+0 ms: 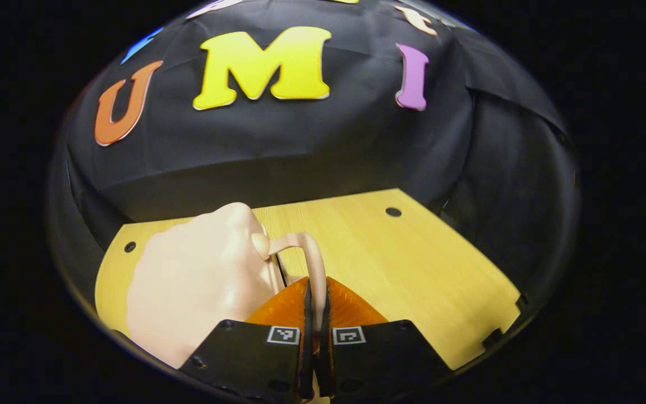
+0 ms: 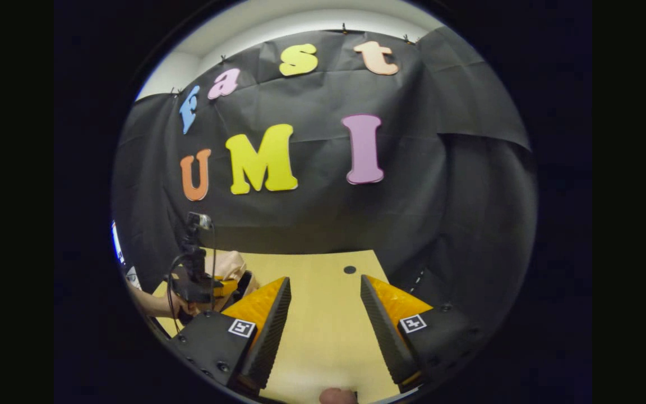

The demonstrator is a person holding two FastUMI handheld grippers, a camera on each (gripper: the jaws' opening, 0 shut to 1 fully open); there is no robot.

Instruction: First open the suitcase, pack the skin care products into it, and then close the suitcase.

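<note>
Pale pink and hard-shelled, the suitcase (image 1: 199, 280) lies on the wooden counter (image 1: 413, 264) close under the left gripper (image 1: 315, 320). Its seam looks shut, and its thin handle (image 1: 306, 252) arches up from the edge nearest the camera. The left jaws are clenched on the lower part of that handle, both fingers pressing on it.

From the right gripper view, the right gripper (image 2: 323, 314) hangs over bare counter with its jaws released wide and nothing between them. Farther off to its left, a hand (image 2: 169, 306) holds the left gripper beside the pink case.

By my reading, the task is at its very start: the grip on the handle suggests the opening step is only beginning, the lid not yet raised. No skin care products are to be made out, so I cannot tell where they lie. Opening, packing and closing all appear to remain.
</note>
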